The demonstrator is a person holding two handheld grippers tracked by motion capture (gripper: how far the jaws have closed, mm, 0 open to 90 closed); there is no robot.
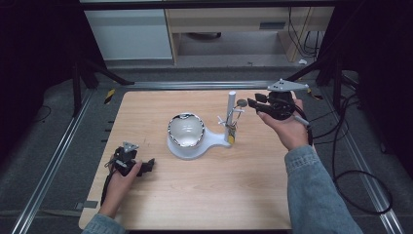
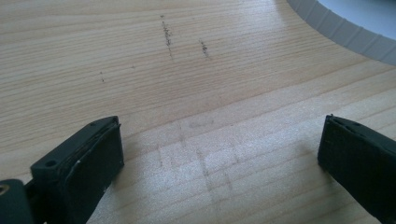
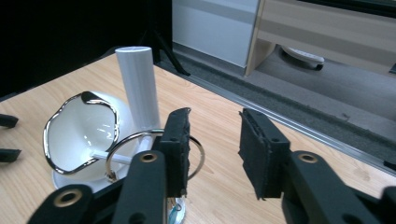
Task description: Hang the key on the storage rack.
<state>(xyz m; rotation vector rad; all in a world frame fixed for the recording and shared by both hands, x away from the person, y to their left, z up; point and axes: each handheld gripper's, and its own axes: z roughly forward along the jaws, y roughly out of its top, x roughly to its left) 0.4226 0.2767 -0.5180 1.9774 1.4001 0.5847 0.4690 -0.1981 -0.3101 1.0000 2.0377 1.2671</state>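
On pale wooden table (image 1: 204, 195), white stand (image 1: 230, 119)

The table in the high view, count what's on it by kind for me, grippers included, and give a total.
Handheld grippers: 2, left gripper, right gripper
White stands with an upright post: 1, stand
White bowls with a metallic rim: 1, bowl
Metal rings hanging on the stand: 1, ring
Total: 5
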